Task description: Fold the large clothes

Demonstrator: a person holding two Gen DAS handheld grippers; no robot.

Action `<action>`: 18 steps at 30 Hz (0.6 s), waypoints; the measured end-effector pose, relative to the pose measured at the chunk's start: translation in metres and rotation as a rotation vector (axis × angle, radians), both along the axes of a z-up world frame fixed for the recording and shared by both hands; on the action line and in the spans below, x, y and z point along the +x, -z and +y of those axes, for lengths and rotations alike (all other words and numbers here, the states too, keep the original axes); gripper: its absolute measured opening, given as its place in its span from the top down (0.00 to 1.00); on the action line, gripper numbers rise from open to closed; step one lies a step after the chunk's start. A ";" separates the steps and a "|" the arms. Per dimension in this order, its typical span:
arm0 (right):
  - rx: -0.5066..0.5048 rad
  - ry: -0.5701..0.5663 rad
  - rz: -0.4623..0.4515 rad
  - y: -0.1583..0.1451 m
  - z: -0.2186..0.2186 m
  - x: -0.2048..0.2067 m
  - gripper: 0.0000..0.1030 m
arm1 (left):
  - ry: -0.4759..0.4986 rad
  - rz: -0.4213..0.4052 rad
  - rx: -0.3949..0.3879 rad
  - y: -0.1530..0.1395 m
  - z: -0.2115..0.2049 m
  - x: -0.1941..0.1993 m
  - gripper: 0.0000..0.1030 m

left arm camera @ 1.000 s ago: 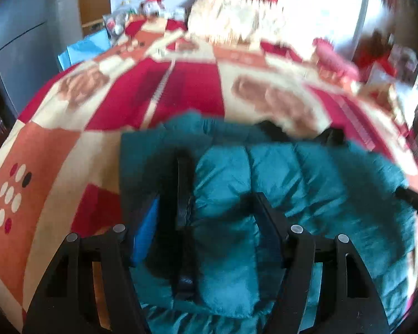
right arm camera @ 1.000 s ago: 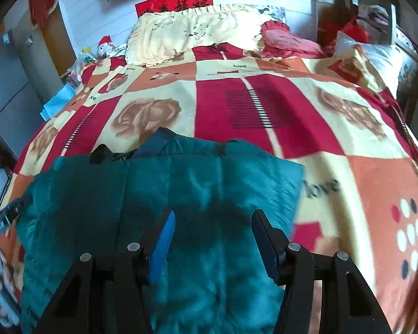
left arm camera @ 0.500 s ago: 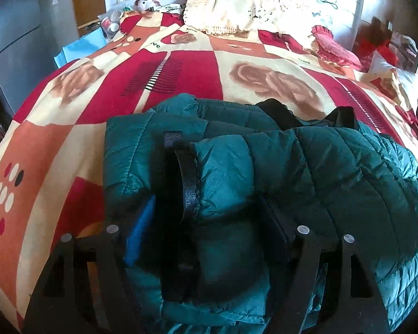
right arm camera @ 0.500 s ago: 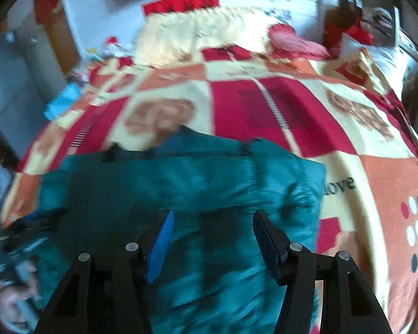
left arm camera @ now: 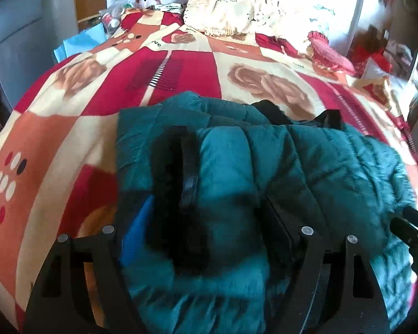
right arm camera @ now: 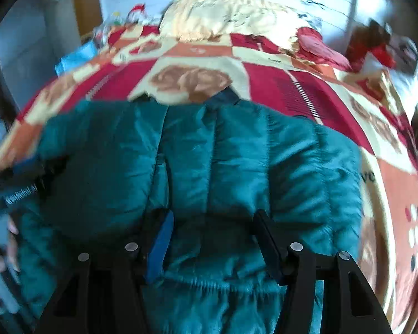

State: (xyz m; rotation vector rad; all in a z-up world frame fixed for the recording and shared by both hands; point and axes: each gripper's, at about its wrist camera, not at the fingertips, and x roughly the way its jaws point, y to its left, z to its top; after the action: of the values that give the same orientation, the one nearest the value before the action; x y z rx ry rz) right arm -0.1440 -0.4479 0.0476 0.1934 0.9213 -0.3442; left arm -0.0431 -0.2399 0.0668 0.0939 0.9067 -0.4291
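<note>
Bedspread [left arm camera: 181,64] carries teal jacket [left arm camera: 334,167] between left gripper's [left arm camera: 206,222] opening jaws, unpinched.

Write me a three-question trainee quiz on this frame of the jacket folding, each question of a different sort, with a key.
1. True or false: the teal puffer jacket lies on a plain white sheet.
2. Multiple choice: in the left wrist view, what sits between the fingers of the left gripper? A) a pillow B) a folded-over part of the jacket with a black strip C) nothing
3. Fill in: at the head of the bed lies a cream ___ with a frilled edge.

Key: 1 false, it lies on a red, orange and cream patterned bedspread. 2 B. 3 pillow.
</note>
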 end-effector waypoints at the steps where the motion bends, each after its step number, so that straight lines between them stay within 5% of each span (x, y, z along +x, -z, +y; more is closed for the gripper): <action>1: 0.017 0.004 -0.024 -0.007 -0.002 -0.010 0.45 | 0.005 -0.002 -0.015 -0.005 0.008 -0.006 0.24; 8: 0.120 0.033 0.015 -0.013 -0.011 -0.095 0.43 | 0.019 0.035 -0.081 -0.023 0.082 -0.056 0.24; 18: 0.246 0.105 0.052 0.000 -0.016 -0.207 0.36 | -0.006 0.149 -0.113 -0.006 0.181 -0.127 0.24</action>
State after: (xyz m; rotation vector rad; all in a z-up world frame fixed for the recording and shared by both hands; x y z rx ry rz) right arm -0.3510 -0.4640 0.0471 0.4620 1.0060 -0.3333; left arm -0.1705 -0.0588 0.0731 -0.0445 1.0272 -0.4855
